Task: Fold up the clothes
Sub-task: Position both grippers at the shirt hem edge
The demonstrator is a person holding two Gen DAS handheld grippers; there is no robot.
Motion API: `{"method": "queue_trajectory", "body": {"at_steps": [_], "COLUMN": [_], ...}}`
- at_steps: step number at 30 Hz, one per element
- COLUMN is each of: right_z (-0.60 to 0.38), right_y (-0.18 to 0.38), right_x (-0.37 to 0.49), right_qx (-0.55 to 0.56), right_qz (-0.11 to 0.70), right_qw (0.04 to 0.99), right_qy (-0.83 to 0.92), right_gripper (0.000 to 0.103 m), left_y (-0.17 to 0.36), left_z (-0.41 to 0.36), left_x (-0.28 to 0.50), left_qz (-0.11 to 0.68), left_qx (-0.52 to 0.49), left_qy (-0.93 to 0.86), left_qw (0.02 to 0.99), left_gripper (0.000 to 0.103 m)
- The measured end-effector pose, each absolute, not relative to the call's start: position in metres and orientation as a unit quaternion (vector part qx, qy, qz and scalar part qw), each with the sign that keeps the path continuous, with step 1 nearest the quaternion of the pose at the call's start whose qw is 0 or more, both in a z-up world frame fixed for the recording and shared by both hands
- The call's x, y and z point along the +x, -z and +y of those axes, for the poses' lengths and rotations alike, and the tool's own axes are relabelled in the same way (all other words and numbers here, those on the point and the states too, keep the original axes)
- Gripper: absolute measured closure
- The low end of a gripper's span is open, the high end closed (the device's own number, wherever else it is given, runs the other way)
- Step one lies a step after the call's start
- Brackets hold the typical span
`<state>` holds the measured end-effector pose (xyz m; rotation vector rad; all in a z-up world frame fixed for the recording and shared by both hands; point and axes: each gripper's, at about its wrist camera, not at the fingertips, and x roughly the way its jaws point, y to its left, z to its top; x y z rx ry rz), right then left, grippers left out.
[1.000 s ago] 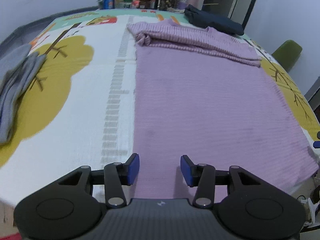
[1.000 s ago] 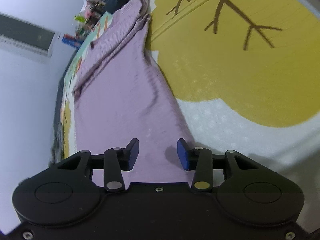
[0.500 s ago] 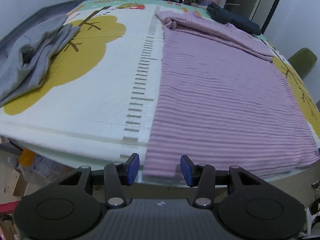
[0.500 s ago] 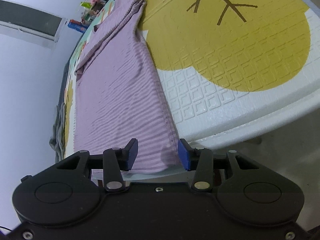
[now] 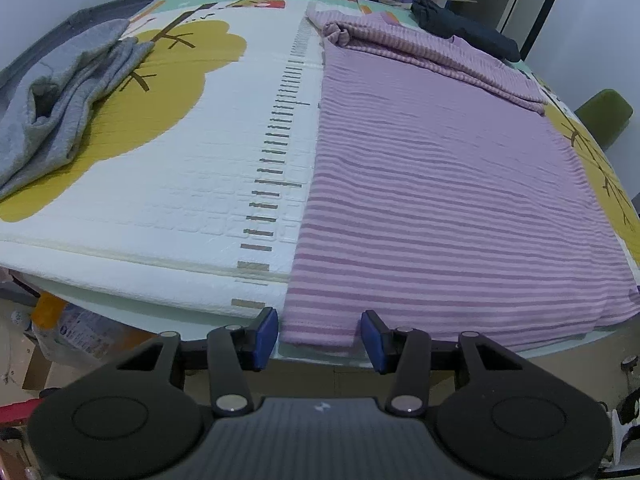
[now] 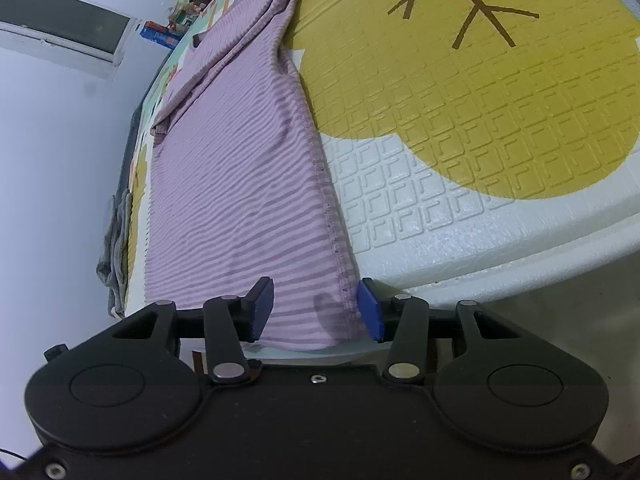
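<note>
Across the right half of the left wrist view, the purple striped shirt lies flat on the play mat, its far sleeve folded over. Since the earlier frames both cameras have drawn back to its near hem. Left gripper stands released, straddling one corner; right gripper, jaws opening, straddles the other.

Lilac striped garment; white mat with mustard trees.

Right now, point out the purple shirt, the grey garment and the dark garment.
purple shirt (image 5: 460, 184), left wrist view, middle of the flat striped body.
grey garment (image 5: 68, 108), left wrist view, centre of the crumpled pile at the left.
dark garment (image 5: 464, 30), left wrist view, middle of the bundle at the far edge.
</note>
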<state>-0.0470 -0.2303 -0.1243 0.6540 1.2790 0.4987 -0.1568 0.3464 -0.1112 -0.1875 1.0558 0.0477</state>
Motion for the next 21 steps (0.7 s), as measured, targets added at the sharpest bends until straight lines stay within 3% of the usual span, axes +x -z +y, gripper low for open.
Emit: {"method": "queue_trajectory", "body": {"at_steps": [10, 14, 15, 16, 19, 21], "right_z": [-0.215, -0.206, -0.205, -0.205, -0.206, -0.21], "right_y": [0.124, 0.119, 0.118, 0.117, 0.119, 0.123], "right_x": [-0.056, -0.059, -0.06, -0.06, -0.062, -0.063], "right_qx": [0.269, 0.247, 0.243, 0.24, 0.239, 0.256], "right_qz": [0.574, 0.571, 0.571, 0.57, 0.574, 0.572], "right_qw": [0.735, 0.748, 0.751, 0.753, 0.754, 0.752], "right_qy": [-0.241, -0.231, -0.228, -0.224, -0.212, -0.206], "right_gripper": [0.056, 0.057, 0.058, 0.06, 0.08, 0.085], "left_y": [0.113, 0.114, 0.114, 0.115, 0.116, 0.116], "left_z": [0.349, 0.348, 0.348, 0.347, 0.344, 0.343], "left_x": [-0.154, -0.158, -0.159, -0.159, -0.159, -0.16], "left_qz": [0.51, 0.508, 0.508, 0.507, 0.504, 0.502], "left_qx": [-0.084, -0.082, -0.083, -0.085, -0.081, -0.082], "left_qy": [0.0, 0.002, 0.003, 0.004, 0.002, 0.001], "left_qw": [0.856, 0.858, 0.858, 0.858, 0.86, 0.861], "left_gripper": [0.054, 0.07, 0.078, 0.081, 0.082, 0.084]}}
